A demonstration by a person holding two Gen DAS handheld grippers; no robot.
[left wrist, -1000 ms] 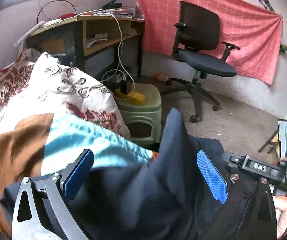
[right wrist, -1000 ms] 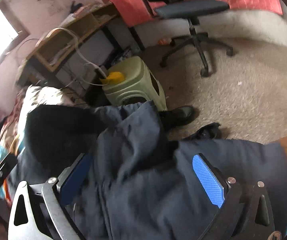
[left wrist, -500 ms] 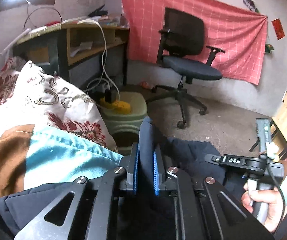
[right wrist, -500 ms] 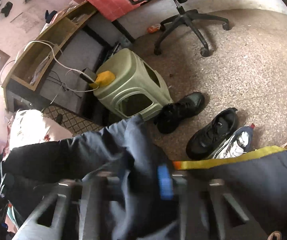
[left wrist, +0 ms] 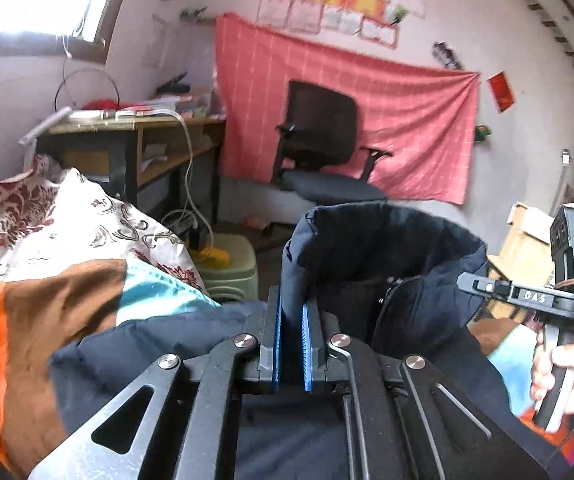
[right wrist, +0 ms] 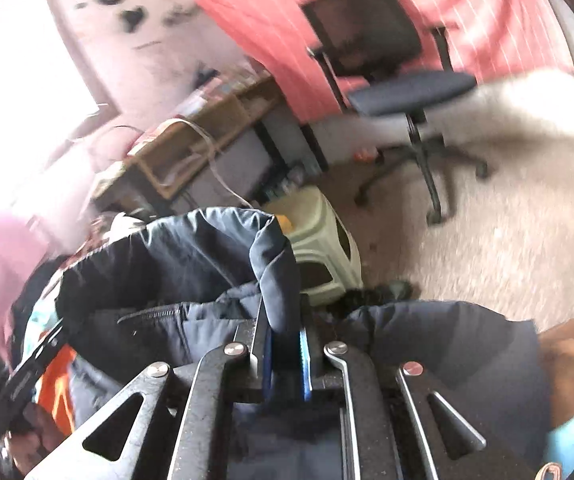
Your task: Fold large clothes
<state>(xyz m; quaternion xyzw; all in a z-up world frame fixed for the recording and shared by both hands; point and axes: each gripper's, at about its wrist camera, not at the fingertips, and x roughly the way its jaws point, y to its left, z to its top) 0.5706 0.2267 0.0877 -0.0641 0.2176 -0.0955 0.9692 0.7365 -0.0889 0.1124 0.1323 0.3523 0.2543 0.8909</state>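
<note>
1. The dark navy padded jacket (left wrist: 387,248) hangs lifted between my two grippers, above the bed's patchwork cover (left wrist: 47,312); its lower folds lie on that cover.
2. My left gripper (left wrist: 291,344) is clenched on an upright fold of the jacket, with the blue pads (left wrist: 275,344) pressed against the fabric on both sides. The cloth rises out of the jaws and curves to the right in a band.
3. My right gripper (right wrist: 285,356) is likewise clamped on a fold of the jacket (right wrist: 191,264), which stands up between its pads and arches away to the left. A zipper line shows on the cloth below that arch.
4. In the left wrist view the right gripper (left wrist: 527,300) sits to the right at about the same height, its handle in the person's hand (left wrist: 563,372), fingers wrapped round the grip.
5. In the right wrist view, which is blurred, the left gripper (right wrist: 27,380) shows at the lower left edge, pointing up and right.
6. Beside the bed lies a floral pillow (left wrist: 99,224); past it stands a green plastic stool (left wrist: 231,268).
7. Farther off are a wooden bench (left wrist: 139,136) with cables, a black office chair (left wrist: 323,148) and a red cloth (left wrist: 407,120) on the wall.
</note>
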